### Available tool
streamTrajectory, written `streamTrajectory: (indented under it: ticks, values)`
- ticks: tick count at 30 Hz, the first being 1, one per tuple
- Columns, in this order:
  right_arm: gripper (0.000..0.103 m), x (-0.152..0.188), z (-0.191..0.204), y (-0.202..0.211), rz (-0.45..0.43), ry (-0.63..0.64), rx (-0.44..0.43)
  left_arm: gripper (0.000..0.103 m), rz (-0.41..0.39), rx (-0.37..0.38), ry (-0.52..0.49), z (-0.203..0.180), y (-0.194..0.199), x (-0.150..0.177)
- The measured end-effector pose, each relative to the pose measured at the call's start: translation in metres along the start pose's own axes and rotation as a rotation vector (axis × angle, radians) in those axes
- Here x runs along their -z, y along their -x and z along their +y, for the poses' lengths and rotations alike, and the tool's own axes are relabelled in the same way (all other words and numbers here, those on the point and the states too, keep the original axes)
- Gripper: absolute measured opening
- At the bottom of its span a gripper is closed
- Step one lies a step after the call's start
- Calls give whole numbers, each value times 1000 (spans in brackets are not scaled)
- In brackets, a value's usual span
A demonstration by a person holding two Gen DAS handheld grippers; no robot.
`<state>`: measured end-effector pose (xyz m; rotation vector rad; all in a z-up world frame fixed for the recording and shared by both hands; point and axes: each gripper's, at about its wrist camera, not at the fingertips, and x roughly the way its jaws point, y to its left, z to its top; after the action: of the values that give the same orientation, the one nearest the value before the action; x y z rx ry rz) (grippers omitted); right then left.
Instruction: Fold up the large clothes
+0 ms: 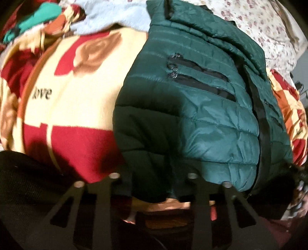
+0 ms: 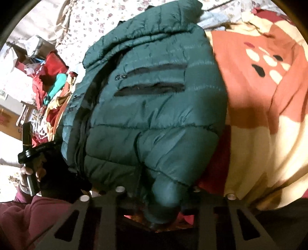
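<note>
A dark green quilted puffer jacket (image 1: pixel 202 107) lies on a red and cream patterned blanket (image 1: pixel 80 80), front up, with black zip pockets and a black centre zip. My left gripper (image 1: pixel 152 178) is open, its jaws wide apart over the jacket's near hem. In the right wrist view the jacket (image 2: pixel 150 107) fills the middle. My right gripper (image 2: pixel 157 192) is open, with a puffy fold of the jacket's near edge lying between its jaws. The left gripper's handle (image 2: pixel 28 150), held in a hand, shows at the left by the jacket's edge.
A light blue fleece (image 1: pixel 115 17) and a teal garment (image 1: pixel 38 15) lie at the blanket's far side. A floral sheet (image 1: pixel 269 28) covers the far right. A pile of red and teal clothes (image 2: pixel 50 80) sits at the left in the right wrist view.
</note>
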<state>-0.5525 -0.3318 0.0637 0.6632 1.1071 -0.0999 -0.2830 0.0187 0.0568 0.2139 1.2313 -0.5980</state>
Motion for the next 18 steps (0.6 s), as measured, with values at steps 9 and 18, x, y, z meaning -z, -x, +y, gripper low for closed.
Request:
streamTrajectory:
  ticks: [9,18]
  values:
    - [27,-4,6,-6,17,69,3,15,-55,-26,-41,-5,10,0]
    - [26,-3,2,-12,-10,65,-18,40,-17,-24,24,-2,-4,0]
